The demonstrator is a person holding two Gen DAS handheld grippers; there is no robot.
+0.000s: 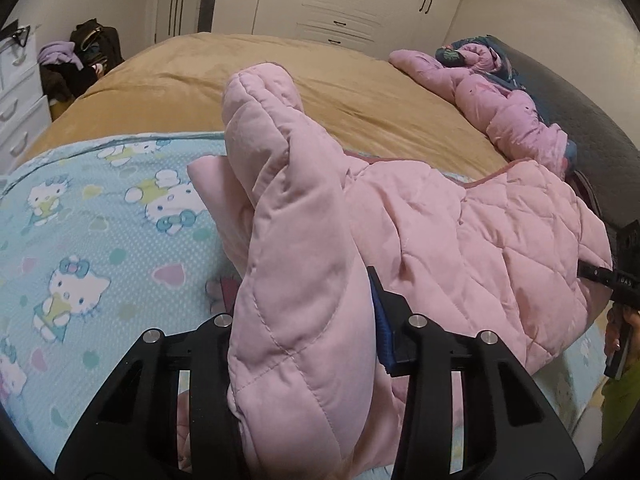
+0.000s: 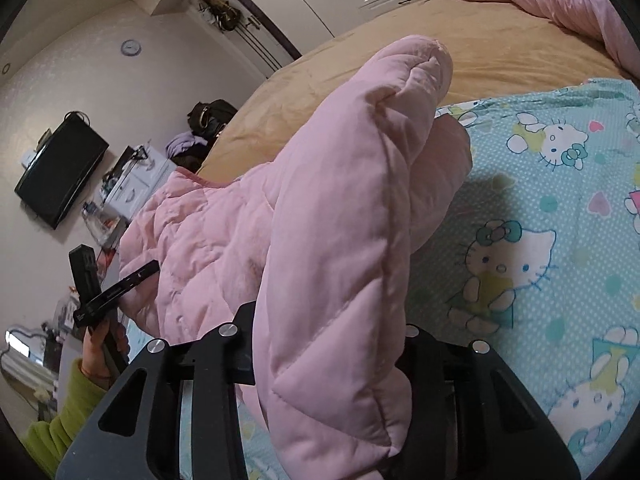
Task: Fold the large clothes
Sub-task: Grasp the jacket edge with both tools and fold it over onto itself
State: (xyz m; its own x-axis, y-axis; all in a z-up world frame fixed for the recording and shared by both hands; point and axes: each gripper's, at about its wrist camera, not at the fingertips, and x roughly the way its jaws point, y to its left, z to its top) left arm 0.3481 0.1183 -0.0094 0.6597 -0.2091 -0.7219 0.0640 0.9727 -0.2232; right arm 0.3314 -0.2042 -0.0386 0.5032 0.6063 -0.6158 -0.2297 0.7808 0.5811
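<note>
A pale pink quilted jacket [image 1: 460, 232] lies on a light blue cartoon-cat sheet [image 1: 100, 220] on the bed. My left gripper [image 1: 306, 316] is shut on a thick padded fold of it, which stands up between the fingers; a blue pad [image 1: 382, 320] presses its right side. In the right wrist view my right gripper [image 2: 328, 324] is shut on another puffy fold of the jacket [image 2: 208, 232], lifted off the sheet [image 2: 540, 200]. Each gripper shows at the edge of the other's view: the right gripper [image 1: 612, 276] and the left gripper [image 2: 116, 292], held by a hand in a green sleeve [image 2: 80, 384].
A tan bedspread [image 1: 360, 92] covers the far half of the bed. Another pink garment [image 1: 500, 96] lies bunched at its far right beside a dark headboard [image 1: 580, 112]. White drawers [image 1: 16, 92] and a clothes pile [image 1: 80, 60] stand left; wardrobes [image 1: 340, 0] behind.
</note>
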